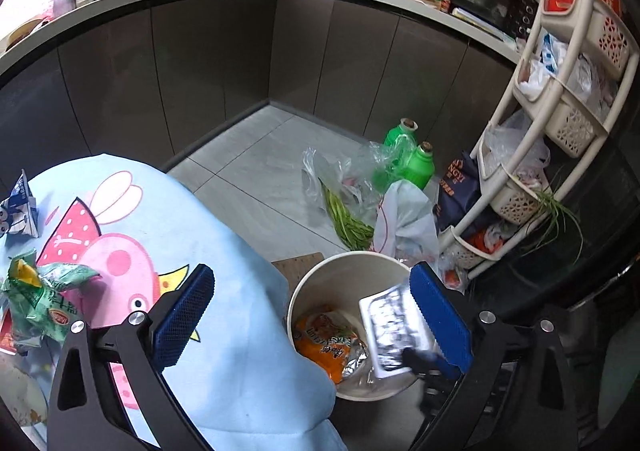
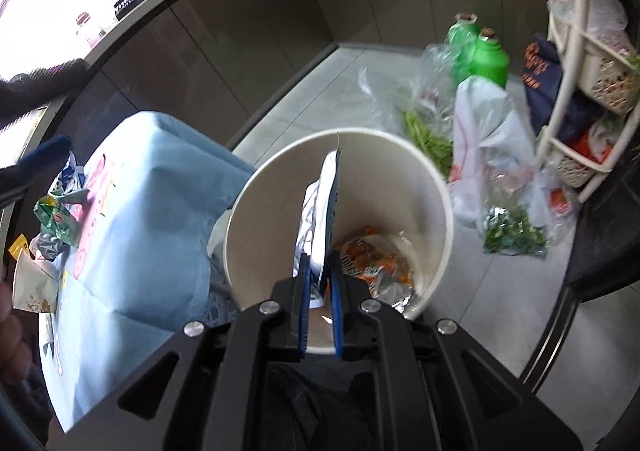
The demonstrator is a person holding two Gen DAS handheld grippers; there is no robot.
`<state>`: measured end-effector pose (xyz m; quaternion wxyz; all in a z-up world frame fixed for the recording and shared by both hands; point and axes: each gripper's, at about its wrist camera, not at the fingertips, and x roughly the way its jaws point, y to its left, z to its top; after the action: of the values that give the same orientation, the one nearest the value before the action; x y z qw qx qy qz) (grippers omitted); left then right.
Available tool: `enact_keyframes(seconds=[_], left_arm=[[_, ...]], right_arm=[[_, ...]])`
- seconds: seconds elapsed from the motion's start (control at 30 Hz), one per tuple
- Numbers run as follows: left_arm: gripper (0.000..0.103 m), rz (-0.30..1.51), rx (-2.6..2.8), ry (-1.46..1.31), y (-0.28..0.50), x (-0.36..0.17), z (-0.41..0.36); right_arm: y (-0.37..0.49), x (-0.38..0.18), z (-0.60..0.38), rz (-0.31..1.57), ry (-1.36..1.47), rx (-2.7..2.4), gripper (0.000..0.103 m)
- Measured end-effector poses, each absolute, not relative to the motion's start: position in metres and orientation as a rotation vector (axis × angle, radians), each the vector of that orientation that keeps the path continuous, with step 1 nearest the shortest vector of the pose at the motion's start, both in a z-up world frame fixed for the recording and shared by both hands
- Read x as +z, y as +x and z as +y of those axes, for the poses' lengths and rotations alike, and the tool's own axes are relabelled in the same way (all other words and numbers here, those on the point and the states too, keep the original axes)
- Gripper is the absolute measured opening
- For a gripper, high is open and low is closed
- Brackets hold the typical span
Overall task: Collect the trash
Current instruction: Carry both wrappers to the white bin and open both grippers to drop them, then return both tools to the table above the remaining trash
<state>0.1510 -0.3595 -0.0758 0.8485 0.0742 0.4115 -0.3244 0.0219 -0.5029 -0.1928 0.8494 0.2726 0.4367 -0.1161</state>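
Note:
A white trash bin (image 1: 320,279) (image 2: 436,219) stands on the floor beside the table, with an orange snack bag (image 1: 326,343) (image 2: 372,251) at its bottom. My right gripper (image 2: 320,271) is shut on a white and silver wrapper (image 2: 326,207) and holds it over the bin; the wrapper also shows in the left wrist view (image 1: 394,331). My left gripper (image 1: 316,315) is open and empty above the table's edge. On the table lie a green wrapper (image 1: 40,291) (image 2: 56,217) and a blue and white carton (image 1: 20,207).
The table wears a light blue cartoon cloth (image 1: 224,271) (image 2: 140,231). On the floor lie plastic bags with greens (image 1: 344,215) (image 2: 428,135), green bottles (image 1: 420,167) (image 2: 486,59) and a beige basket rack (image 1: 560,123) (image 2: 580,91). Dark cabinets (image 1: 200,71) stand behind.

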Motion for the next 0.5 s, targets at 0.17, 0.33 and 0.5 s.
enact_keyframes(seconds=[0.17, 0.33, 0.5], left_arm=[[0.094, 0.842, -0.684, 0.144, 0.149, -0.067, -0.351], [0.094, 0.821, -0.676, 0.116, 0.146, -0.057, -0.343], [0.094, 0.783, -0.661, 0.068, 0.141, -0.041, -0.326]], right_arm=[[0.034, -0.204, -0.497, 0.941, 0.537, -0.267, 0.074], [0.023, -0.192, -0.488, 0.92, 0.426, -0.265, 0.096], [0.004, -0.168, -0.48, 0.894, 0.342, -0.23, 0.099]])
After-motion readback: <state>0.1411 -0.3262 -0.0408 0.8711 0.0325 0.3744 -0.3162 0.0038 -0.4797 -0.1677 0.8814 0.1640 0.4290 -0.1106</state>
